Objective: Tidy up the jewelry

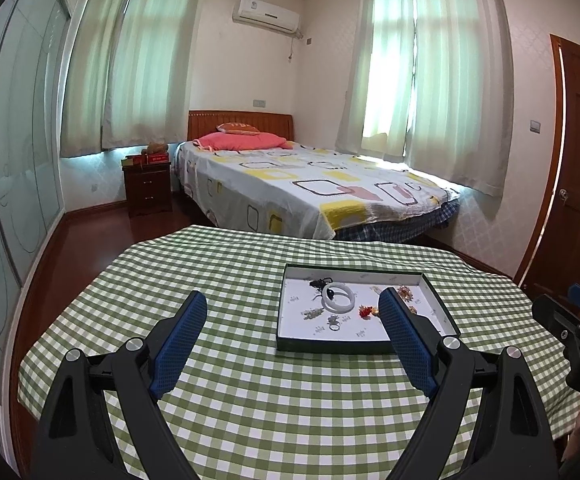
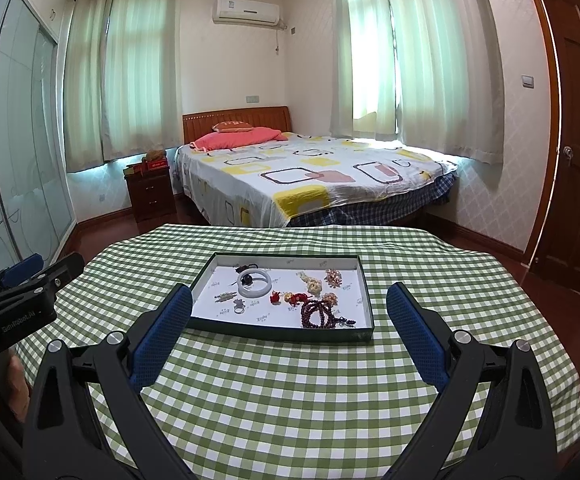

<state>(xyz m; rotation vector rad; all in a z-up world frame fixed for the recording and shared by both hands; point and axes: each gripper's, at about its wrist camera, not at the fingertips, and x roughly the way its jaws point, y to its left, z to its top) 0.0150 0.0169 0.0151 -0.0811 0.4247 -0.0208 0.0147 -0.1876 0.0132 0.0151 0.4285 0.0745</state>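
On the counter: a green checked cloth (image 2: 290,392) is covering it, and a flat tray (image 2: 364,298) is sitting on the cloth near the middle.
Tray: all the jewelry I can see is lying inside it, and nothing is lying loose on the cloth.
White bangle (image 2: 254,282): it is lying flat toward the left side of the tray, with a small dark piece (image 2: 245,268) just beside it.
Ring (image 2: 238,307): it is resting near the front edge, by a small silver piece (image 2: 223,297).
Red beads (image 2: 322,314): they are curling in a heap at the front right, touching a little red charm (image 2: 294,298).
Gold bits (image 2: 333,278): they are sitting toward the back right.
Left gripper (image 1: 292,334): it is hanging above the cloth with its jaws spread wide and holding nothing.
Right gripper (image 2: 290,322): it is doing the same, jaws wide apart and bare.
How far along: the pieces are lying in the tray, but mixed and close together. This could be jewelry waiting to be sorted, or jewelry now gathered up. I cannot tell which.
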